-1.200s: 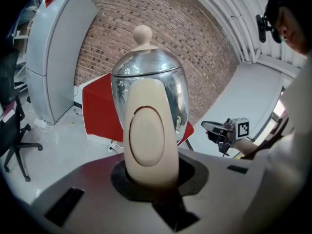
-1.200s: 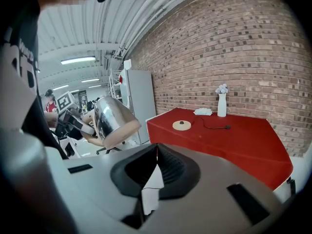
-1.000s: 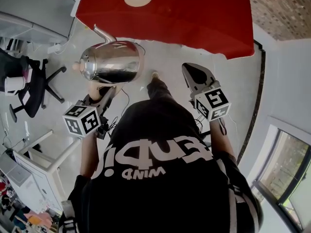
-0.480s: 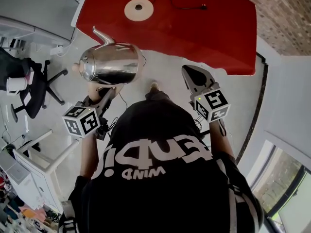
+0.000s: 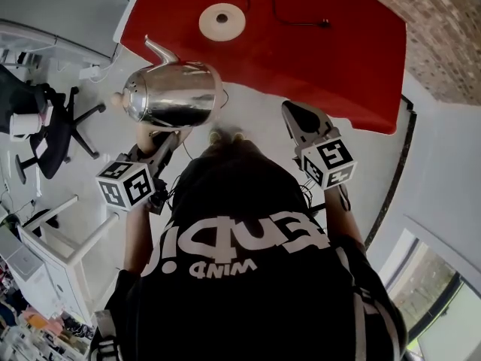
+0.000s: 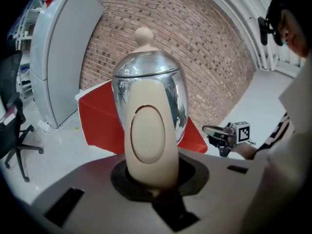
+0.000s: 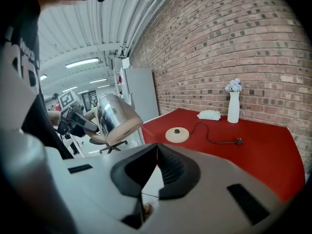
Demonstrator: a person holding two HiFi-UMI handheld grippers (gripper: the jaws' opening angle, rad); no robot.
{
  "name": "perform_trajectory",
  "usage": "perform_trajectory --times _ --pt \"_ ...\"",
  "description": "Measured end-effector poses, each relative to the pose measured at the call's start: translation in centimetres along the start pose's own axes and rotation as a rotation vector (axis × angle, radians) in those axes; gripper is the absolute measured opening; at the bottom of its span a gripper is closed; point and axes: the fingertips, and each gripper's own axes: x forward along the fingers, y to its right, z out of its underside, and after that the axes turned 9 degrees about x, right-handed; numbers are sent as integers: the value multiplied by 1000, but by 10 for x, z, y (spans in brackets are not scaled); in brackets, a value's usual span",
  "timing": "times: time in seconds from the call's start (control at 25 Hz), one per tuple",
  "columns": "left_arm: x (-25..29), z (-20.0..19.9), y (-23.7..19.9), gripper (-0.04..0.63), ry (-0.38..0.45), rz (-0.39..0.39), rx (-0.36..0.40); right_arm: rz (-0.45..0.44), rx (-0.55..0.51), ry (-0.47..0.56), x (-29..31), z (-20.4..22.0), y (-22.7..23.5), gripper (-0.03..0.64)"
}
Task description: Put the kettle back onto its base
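Office chair (image 5: pixel 52 130) stands on the floor, well left of and nearer the person than the base (image 5: pixel 222 22); no conflict with the carry path.

Left gripper (image 5: pixel 161 143): jaws clamped on the cream handle of the kettle (image 5: pixel 174 95). A handle grip leaves the underside free, which I judge is what seating needs. The kettle is airborne, on the person's side of the base and a little left of it, over the near edge of the red table (image 5: pixel 316 59). Spout points toward the base. In the right gripper view the body looks tipped; it likely needs levelling before set-down.

The base lies flat on the table, top bare, nothing touching it. The table between the base and the near edge is bare, so the approach from this side is open.

Cord (image 5: pixel 282 10) runs right from the base and ends in a loose plug (image 5: pixel 325 25); it lies off the approach line.

Right gripper (image 5: pixel 294 110): jaws together, nothing between them, held in the air right of the base and well apart from it.

Vase (image 7: pixel 234 106) and folded cloth (image 7: pixel 209 114) sit beyond the base, near the brick wall.
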Motion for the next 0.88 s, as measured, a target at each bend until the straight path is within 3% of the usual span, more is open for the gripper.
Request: perform_trajectory --times 0.36,0.56,0.88 --pt "2 -1 -13 71 -7 22 42 27 16 47 11 1 -6 23" --pt "15 -41 -39 71 -1 29 39 14 9 33 41 -27 -4 23" --pt "39 -74 -44 71 15 53 69 31 22 36 43 -30 6 23"
